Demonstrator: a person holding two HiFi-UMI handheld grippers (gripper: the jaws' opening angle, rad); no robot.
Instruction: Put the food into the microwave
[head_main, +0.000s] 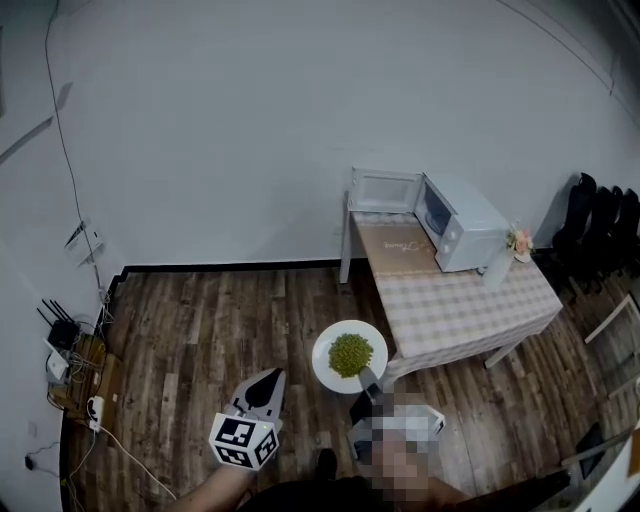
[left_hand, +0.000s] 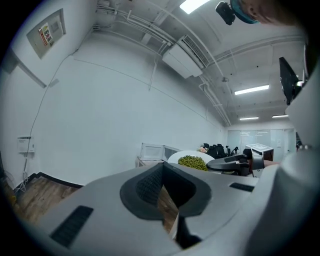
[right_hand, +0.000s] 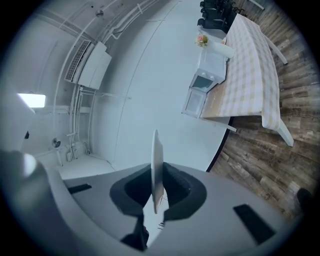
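A white plate (head_main: 333, 347) heaped with green peas (head_main: 350, 354) hangs level over the wooden floor, in front of the table. My right gripper (head_main: 368, 378) is shut on the plate's near rim; in the right gripper view the plate (right_hand: 156, 160) stands edge-on between the jaws of that gripper (right_hand: 156, 186). My left gripper (head_main: 266, 386) is to the plate's left, apart from it, shut and holding nothing. In the left gripper view, past the left gripper (left_hand: 167, 196), I see the peas (left_hand: 192, 161). The white microwave (head_main: 461, 221) stands on the table with its door (head_main: 385, 190) swung open.
The table (head_main: 470, 310) has a checked cloth; a flower vase (head_main: 520, 244) and a pale bottle (head_main: 497, 266) stand beside the microwave. Dark chairs (head_main: 600, 215) stand at the right. A router (head_main: 62, 332) and a power strip (head_main: 96, 409) lie by the left wall.
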